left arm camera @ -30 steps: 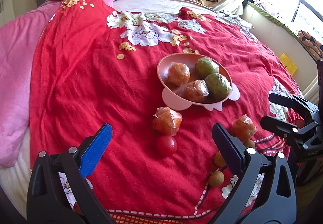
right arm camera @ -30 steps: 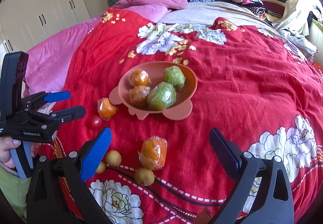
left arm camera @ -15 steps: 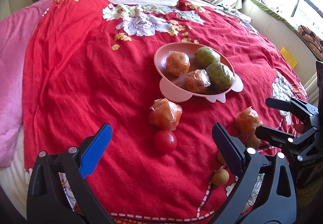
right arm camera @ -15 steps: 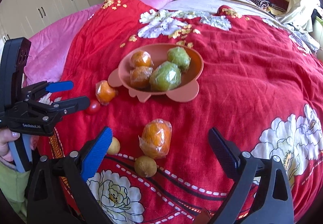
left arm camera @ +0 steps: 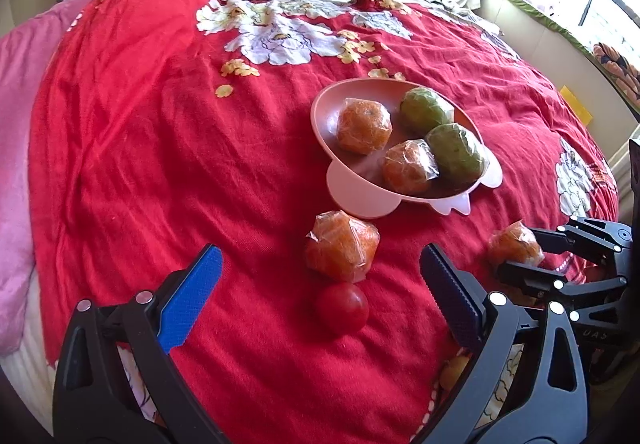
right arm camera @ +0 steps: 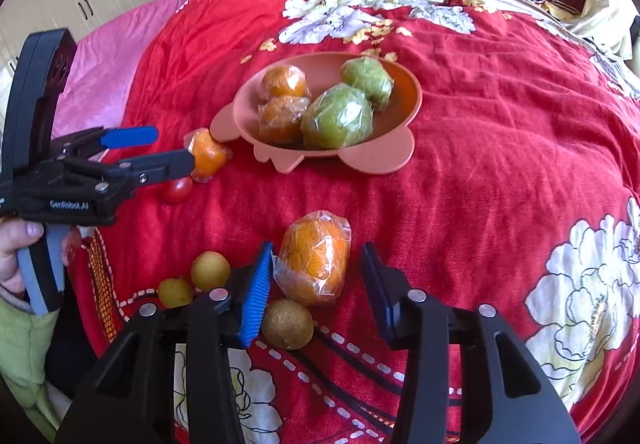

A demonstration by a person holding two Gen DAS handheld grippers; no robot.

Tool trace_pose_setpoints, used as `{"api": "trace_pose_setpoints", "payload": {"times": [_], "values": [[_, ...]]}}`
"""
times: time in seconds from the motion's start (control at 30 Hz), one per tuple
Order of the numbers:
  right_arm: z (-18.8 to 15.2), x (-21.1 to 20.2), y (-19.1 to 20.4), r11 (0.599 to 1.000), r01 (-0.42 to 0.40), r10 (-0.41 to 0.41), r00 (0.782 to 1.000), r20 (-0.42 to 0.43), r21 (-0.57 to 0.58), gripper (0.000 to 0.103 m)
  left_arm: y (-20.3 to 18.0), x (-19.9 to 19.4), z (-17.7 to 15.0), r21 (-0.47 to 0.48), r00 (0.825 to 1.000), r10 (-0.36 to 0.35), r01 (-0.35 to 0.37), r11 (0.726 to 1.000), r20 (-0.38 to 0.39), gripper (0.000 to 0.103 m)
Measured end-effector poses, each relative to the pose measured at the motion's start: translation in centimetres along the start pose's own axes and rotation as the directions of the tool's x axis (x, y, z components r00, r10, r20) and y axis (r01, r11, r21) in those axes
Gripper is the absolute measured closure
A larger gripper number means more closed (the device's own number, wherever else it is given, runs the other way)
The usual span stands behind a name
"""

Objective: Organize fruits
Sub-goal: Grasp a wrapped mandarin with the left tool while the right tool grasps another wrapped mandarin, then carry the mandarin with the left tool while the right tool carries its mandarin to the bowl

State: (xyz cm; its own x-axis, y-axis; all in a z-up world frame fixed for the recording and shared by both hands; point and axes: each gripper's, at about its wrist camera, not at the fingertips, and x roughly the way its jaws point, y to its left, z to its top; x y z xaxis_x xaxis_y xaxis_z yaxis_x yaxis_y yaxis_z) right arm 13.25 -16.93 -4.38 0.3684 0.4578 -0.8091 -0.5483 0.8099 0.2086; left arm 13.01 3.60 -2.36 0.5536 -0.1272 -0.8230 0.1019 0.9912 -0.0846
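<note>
A pink bowl (right arm camera: 404,92) sat on the red flowered bedspread (right arm camera: 500,148) just above the middle of the right wrist frame. It held two wrapped oranges (right arm camera: 285,81) on its left side and two wrapped green fruits (right arm camera: 337,117) on its right.

Low in the centre of that frame, the right gripper (right arm camera: 316,278) had a wrapped orange (right arm camera: 318,259) between its jaws, which were closing. The blue pad lay against the crinkled plastic on the fruit's left; the dark pad on the right still showed a strip of red cloth between itself and the orange. A brownish round fruit (right arm camera: 287,323) lay just below the orange, and two small yellow fruits (right arm camera: 210,270) sat to the lower left.

In the left wrist frame, the left gripper (left arm camera: 320,276) hung with its jaws wide, nothing pressed between them. Another wrapped orange (left arm camera: 342,250) and a red tomato (left arm camera: 341,309) touching its lower side lay on the bedspread in the gap between the pads, below the bowl. At the left edge of the right wrist frame, a hand (right arm camera: 18,248) gripped that tool's handle. A pink quilt (left arm camera: 16,148) covered the bed along the left edge of the left wrist frame.
</note>
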Motion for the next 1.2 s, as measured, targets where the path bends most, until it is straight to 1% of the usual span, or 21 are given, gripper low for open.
{"api": "trace_pose_setpoints", "payload": {"times": [0.1,0.17,0.2,0.27,0.3,0.4,0.47,0.57,0.6,0.63,0.67,0.77,1.0,1.2], "values": [[0.0,0.4,-0.1,1.0,0.0,0.0,1.0,0.003,-0.006,0.068,0.1,0.8,0.2,-0.001,1.0,-0.012,0.012,1.0,-0.014,0.018],[0.0,0.5,-0.1,1.0,-0.005,0.005,1.0,0.006,-0.009,0.069,0.3,1.3,0.2,-0.003,0.999,-0.02,0.02,1.0,-0.027,0.023],[0.0,0.5,-0.1,1.0,-0.008,0.008,1.0,0.009,-0.01,0.069,0.3,1.5,0.3,-0.003,0.999,-0.025,0.025,1.0,-0.03,0.027],[0.0,0.5,-0.1,1.0,-0.011,0.011,1.0,0.012,-0.014,0.069,0.3,1.9,0.4,-0.002,0.999,-0.032,0.032,0.999,-0.038,0.032],[0.0,0.5,-0.2,1.0,-0.013,0.013,1.0,0.013,-0.013,0.069,0.3,2.1,0.4,0.0,0.999,-0.035,0.035,0.999,-0.041,0.037],[0.1,0.3,-0.2,1.0,-0.02,0.02,1.0,0.021,-0.014,0.07,0.0,2.5,0.5,0.016,0.998,-0.041,0.042,0.999,-0.052,0.046],[0.0,0.2,-0.3,1.0,-0.022,0.023,0.999,0.024,-0.012,0.07,-0.3,2.7,0.6,0.033,0.998,-0.04,0.042,0.999,-0.056,0.047],[0.1,0.1,-0.3,1.0,-0.026,0.026,0.999,0.031,-0.011,0.07,-0.8,3.1,0.7,0.061,0.998,-0.025,0.029,0.998,-0.062,0.053],[0.1,-0.1,-0.3,1.0,-0.027,0.027,0.999,0.036,-0.011,0.07,-0.9,3.2,0.7,0.068,0.998,-0.024,0.028,0.997,-0.061,0.06],[0.1,-0.2,-0.3,1.0,-0.028,0.028,0.999,0.04,-0.012,0.07,-0.9,3.2,0.7,0.073,0.998,-0.025,0.029,0.997,-0.062,0.064],[0.2,-0.3,-0.3,1.0,-0.028,0.028,0.999,0.044,-0.011,0.07,-0.9,3.3,0.8,0.076,0.998,-0.027,0.031,0.997,-0.063,0.064],[0.3,-0.7,-0.4,1.0,-0.025,0.025,0.998,0.06,-0.007,0.07,-1.0,3.2,1.0,0.083,0.998,-0.031,0.036,0.996,-0.063,0.071],[0.6,-1.5,-0.4,0.999,-0.032,0.033,0.996,0.083,-0.006,0.071,-0.8,2.2,0.9,0.054,0.997,-0.057,0.059,0.997,-0.049,0.072],[0.8,-2.1,-0.5,0.999,-0.037,0.037,0.994,0.104,0.0,0.071,-1.0,-0.2,1.1,0.043,0.997,-0.077,0.076,0.996,0.005,0.072]]}}
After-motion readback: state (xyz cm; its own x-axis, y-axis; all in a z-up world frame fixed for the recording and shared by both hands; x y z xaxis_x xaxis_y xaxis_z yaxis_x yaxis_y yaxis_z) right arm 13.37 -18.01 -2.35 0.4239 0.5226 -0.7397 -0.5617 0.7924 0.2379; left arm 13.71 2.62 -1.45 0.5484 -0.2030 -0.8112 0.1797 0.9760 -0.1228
